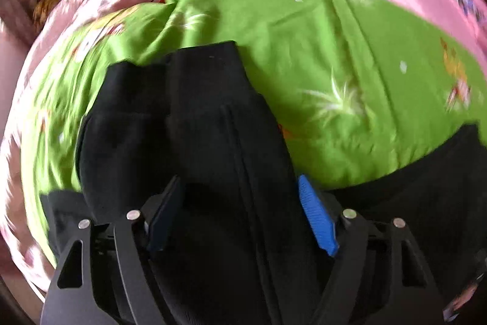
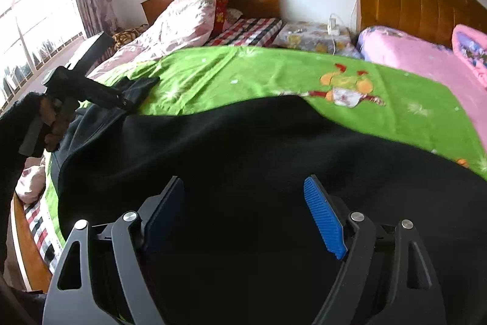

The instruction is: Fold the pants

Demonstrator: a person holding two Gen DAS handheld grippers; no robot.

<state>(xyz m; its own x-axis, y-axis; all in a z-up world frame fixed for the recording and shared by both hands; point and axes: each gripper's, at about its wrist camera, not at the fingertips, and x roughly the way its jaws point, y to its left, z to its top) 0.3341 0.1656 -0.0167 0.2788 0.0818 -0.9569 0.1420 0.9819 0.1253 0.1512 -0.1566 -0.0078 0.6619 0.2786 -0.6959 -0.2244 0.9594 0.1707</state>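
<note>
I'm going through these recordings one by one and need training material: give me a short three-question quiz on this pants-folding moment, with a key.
1. True or false: the black pants lie on a green bedsheet.
2. In the right wrist view, the right gripper is: A) clamped on a pillow, B) open above the pants, C) holding a charger.
3. Fill in: in the right wrist view, the left gripper shows at the ____ edge of the picture, near the window.

Key: 1 true. 2 B; the blue pads stand wide apart, with only flat black cloth below them. 3 left.
</note>
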